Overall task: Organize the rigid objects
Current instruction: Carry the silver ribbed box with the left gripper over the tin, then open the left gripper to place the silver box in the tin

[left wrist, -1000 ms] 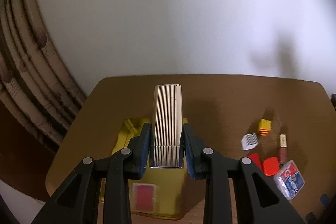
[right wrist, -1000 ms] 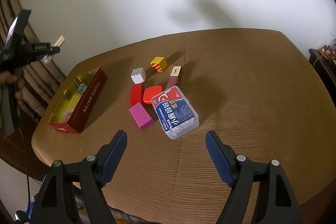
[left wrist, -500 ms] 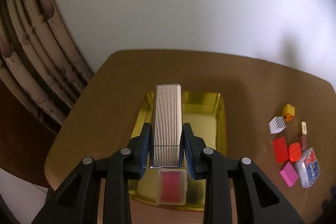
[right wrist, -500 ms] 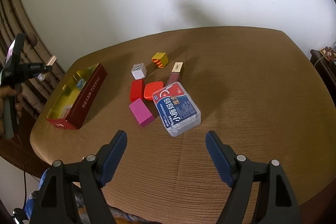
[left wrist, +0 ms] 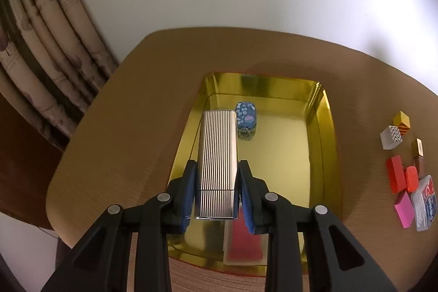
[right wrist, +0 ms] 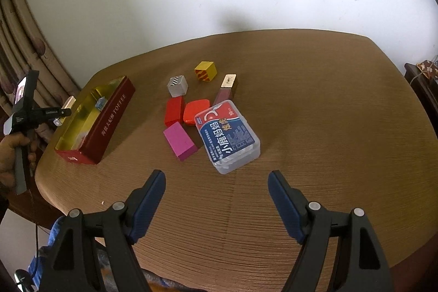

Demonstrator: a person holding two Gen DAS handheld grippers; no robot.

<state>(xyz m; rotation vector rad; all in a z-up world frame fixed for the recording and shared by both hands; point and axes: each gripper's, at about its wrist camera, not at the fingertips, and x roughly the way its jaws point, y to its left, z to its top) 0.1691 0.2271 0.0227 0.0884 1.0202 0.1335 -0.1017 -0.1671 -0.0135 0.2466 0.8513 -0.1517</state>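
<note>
The red tin [right wrist: 115, 114] reads "TOFFEE" after Chinese characters along its side, and the clear plastic box [right wrist: 228, 134] carries a blue label with "小廊妈妈".

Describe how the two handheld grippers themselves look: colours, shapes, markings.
Both the left gripper and the right gripper have matte black plastic fingers with triangular cut-outs and round silver rivets. Blue pads line the inner faces. Seen from the right camera, the left one carries white lettering, unreadable.

tin [left wrist: 325, 127]: shiny gold metal inside
ribbed case [left wrist: 217, 160]: shiny metal with lines
table [right wrist: 314, 106]: rough brown cloth
</note>
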